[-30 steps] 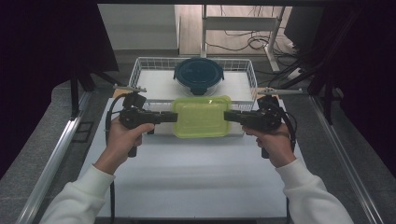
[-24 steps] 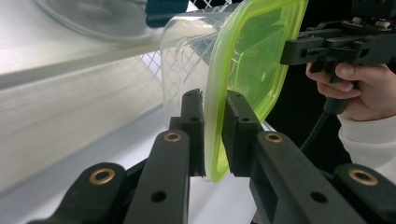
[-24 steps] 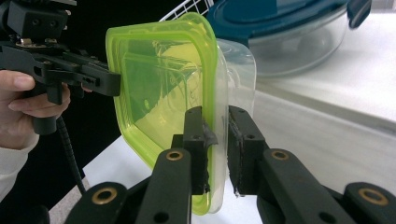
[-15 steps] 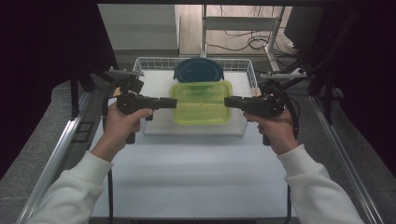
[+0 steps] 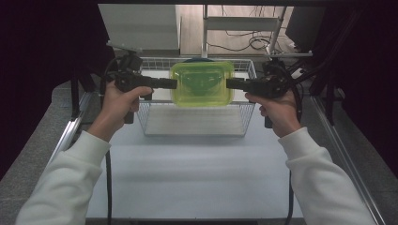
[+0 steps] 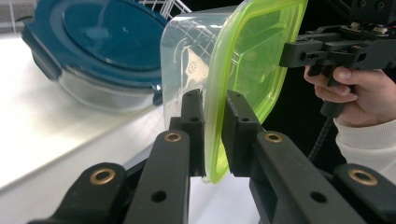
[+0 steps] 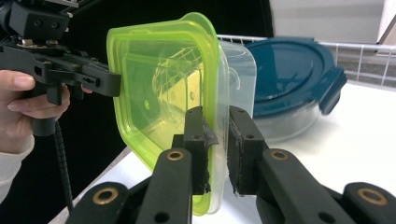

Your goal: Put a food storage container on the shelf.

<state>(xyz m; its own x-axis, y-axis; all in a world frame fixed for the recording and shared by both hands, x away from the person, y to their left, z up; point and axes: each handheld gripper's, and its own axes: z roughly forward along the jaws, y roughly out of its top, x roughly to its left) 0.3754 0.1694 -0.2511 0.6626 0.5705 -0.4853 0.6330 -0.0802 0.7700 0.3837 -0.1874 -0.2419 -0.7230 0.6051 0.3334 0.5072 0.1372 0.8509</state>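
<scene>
A clear plastic container with a lime-green lid [image 5: 202, 84] hangs in the air above the wire basket [image 5: 195, 126]. My left gripper [image 5: 174, 84] is shut on the lid's left rim, and my right gripper [image 5: 228, 83] is shut on its right rim. In the left gripper view the jaws pinch the green rim [image 6: 215, 140] between the pads, with the other gripper [image 6: 285, 50] on the far edge. The right gripper view shows the same grip on the container's rim [image 7: 215, 154]. A round glass container with a dark blue lid [image 6: 93, 42] [image 7: 292, 79] rests in the basket under and behind the green one.
The wire basket's front wall [image 5: 195, 119] stands at the far end of the white table [image 5: 197, 173]. Metal rails [image 5: 70, 131] run along both table sides. A white cabinet [image 5: 141, 26] and cables [image 5: 248, 44] lie beyond the basket.
Both grippers have carried the green-lidded container away from the person and upward, from over the table's near side of the basket to above the blue-lidded container.
</scene>
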